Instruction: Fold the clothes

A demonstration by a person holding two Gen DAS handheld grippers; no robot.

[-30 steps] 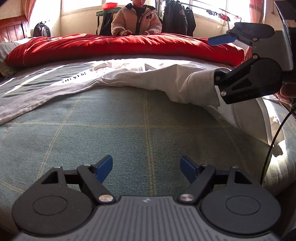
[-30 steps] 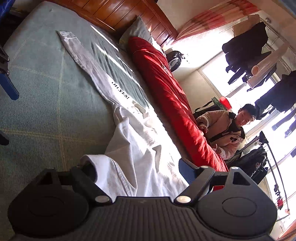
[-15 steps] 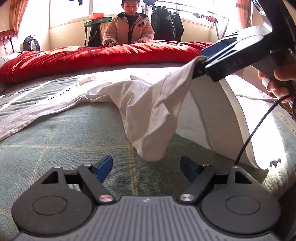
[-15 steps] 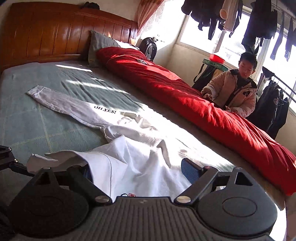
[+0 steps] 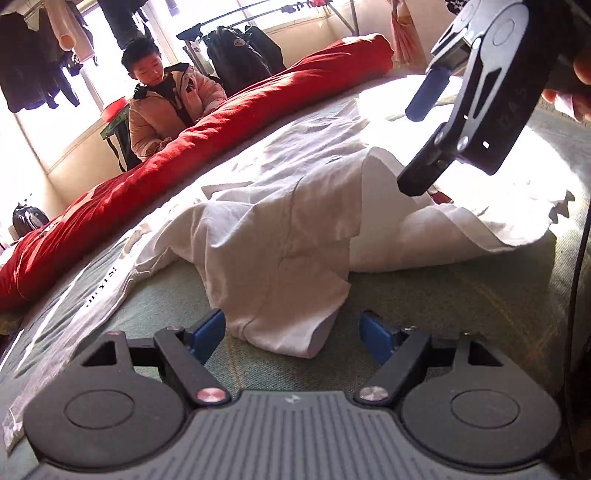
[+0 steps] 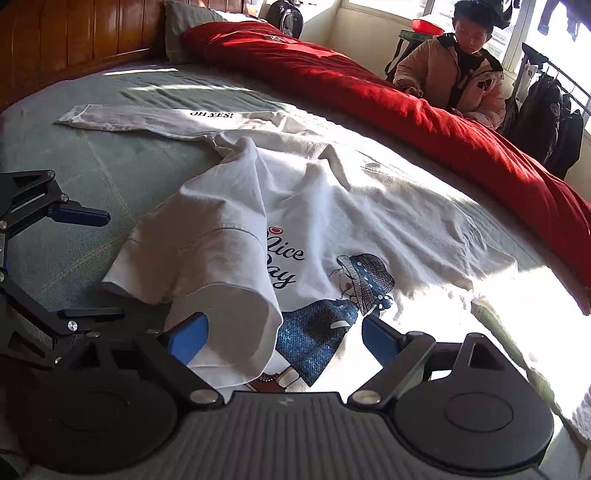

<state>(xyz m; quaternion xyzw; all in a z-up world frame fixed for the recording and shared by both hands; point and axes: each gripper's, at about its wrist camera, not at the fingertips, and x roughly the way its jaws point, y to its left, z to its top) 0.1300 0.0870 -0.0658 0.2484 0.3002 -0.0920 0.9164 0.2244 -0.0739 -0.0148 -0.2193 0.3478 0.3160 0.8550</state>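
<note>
A white long-sleeved shirt (image 6: 369, 206) with a "Nice Day" print lies spread on the green bed sheet (image 6: 110, 170). One sleeve (image 6: 207, 243) is folded over the chest. Its end rests between the blue pads of my right gripper (image 6: 284, 338), which stands open and does not press on it. From the left wrist view that gripper (image 5: 424, 136) hovers above the shirt (image 5: 295, 166). My left gripper (image 5: 291, 332) is open too, low over the sheet, with the bunched sleeve (image 5: 280, 280) reaching in between its fingertips untouched. The other sleeve (image 6: 147, 118) stretches out flat towards the headboard.
A long red quilt (image 6: 406, 110) runs along the far side of the bed. Behind it sits a person in a beige jacket (image 6: 454, 77). A wooden headboard (image 6: 74, 40) and a grey pillow (image 6: 181, 22) are at the far left. Dark clothes hang by the window (image 5: 33, 66).
The right gripper lifted the near sleeve, carried it across, and laid it on the chest. Both grippers rolled, and the left one came up close to the sleeve.
</note>
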